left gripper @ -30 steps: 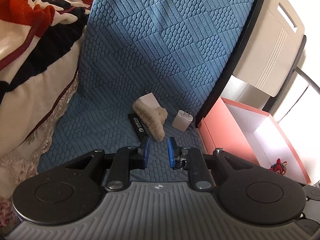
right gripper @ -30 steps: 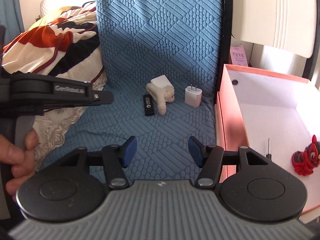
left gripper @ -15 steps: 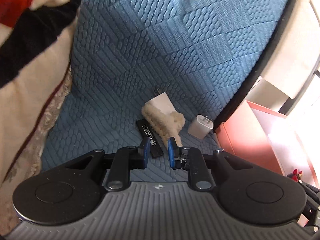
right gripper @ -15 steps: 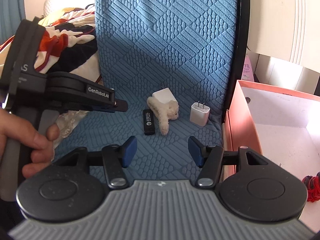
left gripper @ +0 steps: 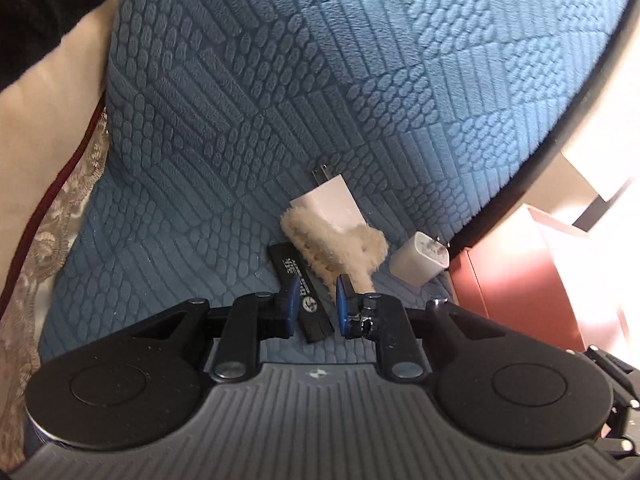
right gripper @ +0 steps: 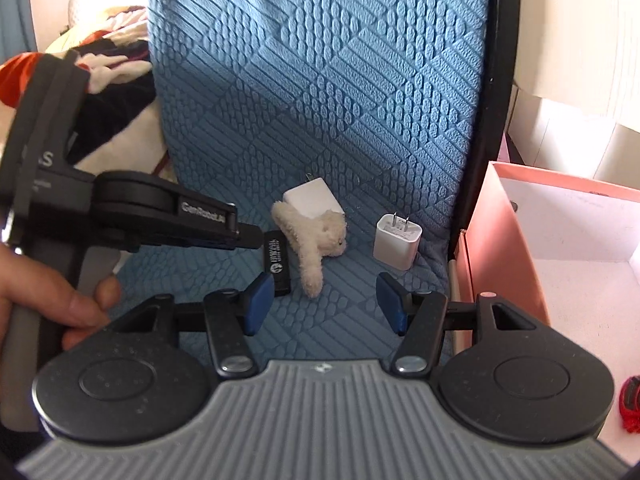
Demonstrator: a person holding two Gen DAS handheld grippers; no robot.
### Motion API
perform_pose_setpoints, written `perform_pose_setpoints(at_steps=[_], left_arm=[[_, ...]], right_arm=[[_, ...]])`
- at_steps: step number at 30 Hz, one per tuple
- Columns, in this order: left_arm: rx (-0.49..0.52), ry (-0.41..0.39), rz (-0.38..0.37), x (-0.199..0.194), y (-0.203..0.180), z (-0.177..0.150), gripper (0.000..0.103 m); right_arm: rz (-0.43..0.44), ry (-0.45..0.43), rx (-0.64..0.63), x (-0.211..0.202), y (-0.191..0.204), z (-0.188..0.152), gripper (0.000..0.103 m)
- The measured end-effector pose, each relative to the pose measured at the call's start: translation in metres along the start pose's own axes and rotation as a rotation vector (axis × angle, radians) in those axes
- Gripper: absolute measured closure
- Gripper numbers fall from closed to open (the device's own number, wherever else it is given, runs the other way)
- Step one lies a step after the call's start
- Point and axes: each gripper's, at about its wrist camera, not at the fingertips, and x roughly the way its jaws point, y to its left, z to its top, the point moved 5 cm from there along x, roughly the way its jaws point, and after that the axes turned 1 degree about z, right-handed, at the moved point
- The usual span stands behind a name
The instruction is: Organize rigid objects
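On the blue textured cover (left gripper: 240, 128) lie a black USB stick (left gripper: 292, 268), a beige plush toy (left gripper: 340, 248), a large white charger (left gripper: 328, 204) half under the plush, and a small white plug charger (left gripper: 420, 260). My left gripper (left gripper: 316, 296) stands narrowly open, and the stick's near end shows between its blue pads, which do not press on it. In the right wrist view the left gripper (right gripper: 252, 240) hovers at the stick (right gripper: 278, 264). My right gripper (right gripper: 325, 300) is open and empty, just short of the plush (right gripper: 316, 240) and the plug charger (right gripper: 396, 240).
An open pink box (right gripper: 500, 240) with a white inside stands right of the black bed edge (right gripper: 488, 120); a red toy (right gripper: 632, 404) lies in it. A patterned quilt (right gripper: 112, 80) is piled at the left. A hand (right gripper: 60, 304) holds the left gripper's handle.
Both grippers have come forward and down towards the objects. The left one now has the USB stick's end between its fingers. Neither jaw gap has changed.
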Motion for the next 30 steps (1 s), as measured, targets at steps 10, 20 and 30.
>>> perform_pose_setpoints(at_steps=[10, 20, 30], left_arm=[[-0.057, 0.024, 0.009, 0.026, 0.012, 0.021, 0.075], [-0.083, 0.03, 0.014, 0.049, 0.017, 0.027, 0.04], [-0.073, 0.023, -0.004, 0.063, 0.019, 0.03, 0.048]], right_arm=[[-0.04, 0.013, -0.049, 0.041, -0.012, 0.024, 0.043], [-0.108, 0.041, -0.11, 0.084, -0.02, 0.037, 0.038], [-0.164, 0.054, -0.142, 0.121, -0.032, 0.041, 0.022]])
